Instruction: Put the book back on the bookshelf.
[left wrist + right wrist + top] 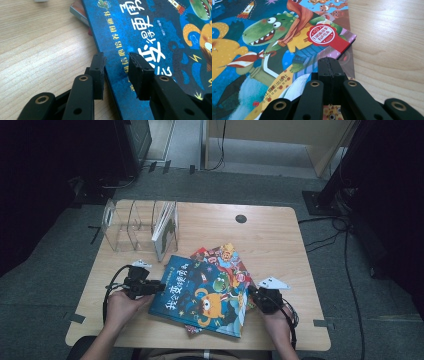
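Note:
A blue picture book (pixel 205 295) with an orange monster and a green dinosaur lies on top of a loose pile in the middle of the wooden table (pixel 272 240). My left gripper (pixel 159 287) is at its left edge. In the left gripper view its jaws (pixel 116 56) stand apart, one over bare wood and one over the blue book's cover (pixel 150 37), with the book's edge running between them. My right gripper (pixel 254 295) is at the book's right edge. Its jaws (pixel 329 60) are pressed together, low over the dinosaur cover (pixel 274 32) near its corner.
A red-covered book (pixel 225 257) and others stick out from under the blue one. A clear acrylic rack (pixel 130 222) at the back left holds one upright book (pixel 167 232). A dark round hole (pixel 241 218) sits near the table's far edge. Bare wood lies to the right.

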`<state>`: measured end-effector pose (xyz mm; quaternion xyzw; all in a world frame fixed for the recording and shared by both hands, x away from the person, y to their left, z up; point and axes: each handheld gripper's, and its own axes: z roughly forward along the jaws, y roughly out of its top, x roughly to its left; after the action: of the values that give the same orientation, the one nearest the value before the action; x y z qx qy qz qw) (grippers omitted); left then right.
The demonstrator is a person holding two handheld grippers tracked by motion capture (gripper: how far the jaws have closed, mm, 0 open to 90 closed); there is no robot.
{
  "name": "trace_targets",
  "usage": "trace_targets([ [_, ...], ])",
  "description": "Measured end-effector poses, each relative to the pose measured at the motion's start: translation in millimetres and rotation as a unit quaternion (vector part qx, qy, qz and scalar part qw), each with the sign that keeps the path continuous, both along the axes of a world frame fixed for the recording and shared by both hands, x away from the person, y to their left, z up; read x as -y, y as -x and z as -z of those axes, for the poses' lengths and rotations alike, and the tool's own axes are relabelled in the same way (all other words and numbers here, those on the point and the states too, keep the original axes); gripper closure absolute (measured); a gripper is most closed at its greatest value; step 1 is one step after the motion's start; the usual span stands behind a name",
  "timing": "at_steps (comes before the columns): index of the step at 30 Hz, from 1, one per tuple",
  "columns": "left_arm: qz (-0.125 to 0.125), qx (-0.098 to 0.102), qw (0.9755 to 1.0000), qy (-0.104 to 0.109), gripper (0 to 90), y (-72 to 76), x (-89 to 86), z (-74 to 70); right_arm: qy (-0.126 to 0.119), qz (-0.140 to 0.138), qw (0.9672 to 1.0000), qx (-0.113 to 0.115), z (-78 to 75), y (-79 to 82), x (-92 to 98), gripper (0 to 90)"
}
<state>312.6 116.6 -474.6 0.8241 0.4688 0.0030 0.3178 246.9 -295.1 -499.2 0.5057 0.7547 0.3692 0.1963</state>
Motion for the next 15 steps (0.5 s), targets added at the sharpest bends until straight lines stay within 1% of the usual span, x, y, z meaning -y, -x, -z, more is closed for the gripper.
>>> trace_targets([
  [2,0.0,0.002,1.0,-0.001,66.9,0.1,0.5,0.0,-0.004,0.003,1.0,-0.002,0.2,-4.2,1.2,90.0],
  [3,-0.002,0.007,1.0,-0.001,66.9,0.2,1.7,-0.6,-0.002,0.001,1.0,0.0,0.4,-6.3,1.5,90.0],
  [5,-0.002,0.009,1.0,0.0,66.8,0.0,2.3,-1.0,-0.002,0.001,1.0,0.0,0.3,-8.4,1.4,90.0],
  [7,-0.001,0.013,0.9999,-0.002,66.9,-0.2,3.4,-1.5,-0.001,0.0,1.0,0.003,0.8,-15.4,2.8,89.9],
  [10,-0.001,0.014,0.9999,-0.002,67.1,0.0,4.0,-1.2,-0.003,0.0,1.0,0.006,1.3,-20.0,4.3,89.8],
  [15,-0.002,0.018,0.9998,-0.002,67.2,0.5,5.5,-0.9,-0.004,-0.001,1.0,0.002,0.9,-26.8,5.5,89.8],
])
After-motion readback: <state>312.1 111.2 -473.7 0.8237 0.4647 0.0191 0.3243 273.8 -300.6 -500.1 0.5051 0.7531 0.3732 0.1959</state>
